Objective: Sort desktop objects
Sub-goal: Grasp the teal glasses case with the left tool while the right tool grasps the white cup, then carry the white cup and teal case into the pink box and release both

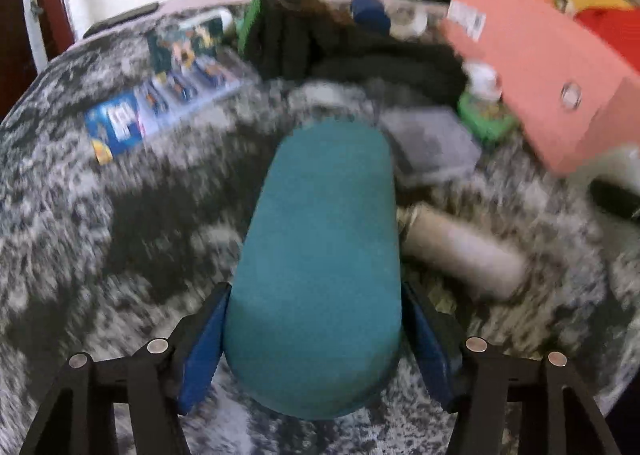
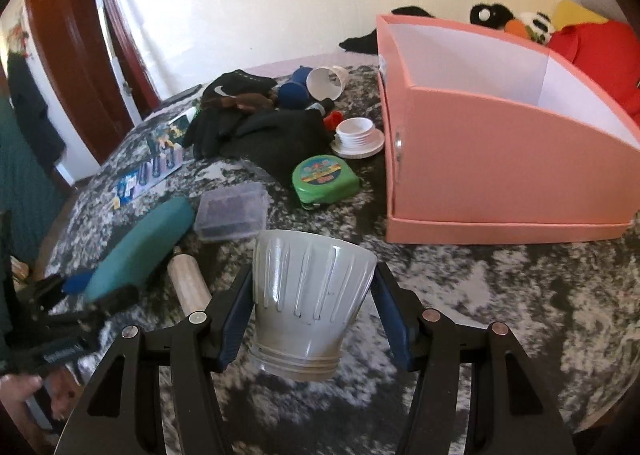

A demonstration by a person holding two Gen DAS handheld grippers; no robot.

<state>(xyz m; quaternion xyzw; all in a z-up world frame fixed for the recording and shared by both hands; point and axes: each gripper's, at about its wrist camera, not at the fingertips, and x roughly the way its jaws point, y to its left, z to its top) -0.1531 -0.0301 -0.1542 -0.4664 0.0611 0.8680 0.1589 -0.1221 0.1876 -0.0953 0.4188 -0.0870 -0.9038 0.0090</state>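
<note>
My left gripper (image 1: 316, 335) is shut on a long teal case (image 1: 320, 255) and holds it over the mottled grey cloth; the case also shows in the right wrist view (image 2: 140, 243). My right gripper (image 2: 314, 315) is shut on a grey ribbed cup (image 2: 308, 303), held above the cloth in front of an open pink box (image 2: 500, 159), which also shows in the left wrist view (image 1: 540, 67). The left wrist view is blurred.
A beige cylinder (image 2: 188, 287), a clear plastic case (image 2: 232, 211), a green tape measure (image 2: 324, 179), a white lid (image 2: 356, 137), black gloves (image 2: 256, 127), a white cup (image 2: 326, 81) and a blue card pack (image 2: 148, 171) lie on the cloth. Plush toys (image 2: 580, 39) sit behind the box.
</note>
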